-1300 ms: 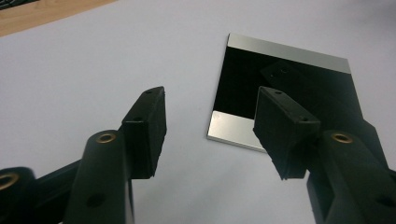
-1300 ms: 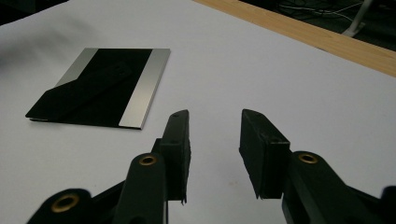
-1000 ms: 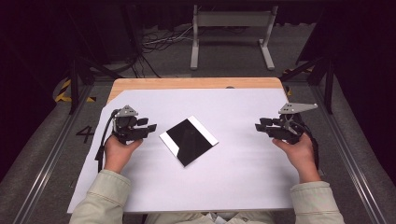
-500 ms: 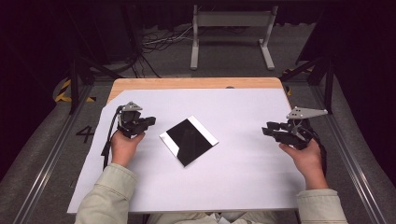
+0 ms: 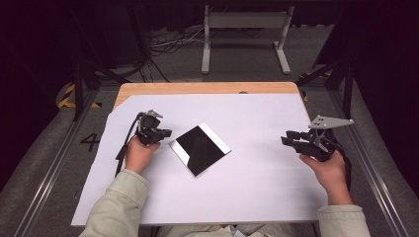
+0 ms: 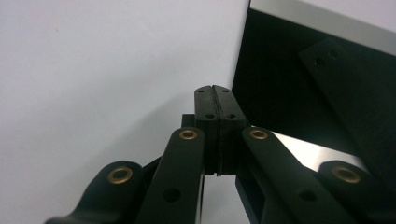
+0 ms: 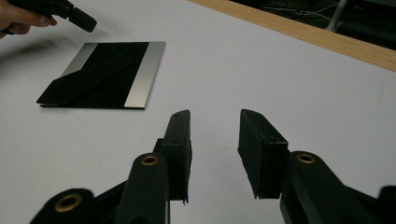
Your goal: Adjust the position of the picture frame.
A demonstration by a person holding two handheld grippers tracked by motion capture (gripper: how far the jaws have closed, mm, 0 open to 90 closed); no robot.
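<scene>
At bench (image 5: pixel 257 197) centre, black panel (image 5: pixel 200 148) lies flat, untouched. Left tongs (image 5: pixel 165 133), just pressed together empty, at its nine o'clock; right tongs (image 5: pixel 286 140) spread, well apart. All handling remains.

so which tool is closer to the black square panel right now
Left. The left tool, jaws shut with nothing between them, sits just off the black square panel at its left corner. The right tool stands open far off to the panel's right, over the white tabletop.
</scene>
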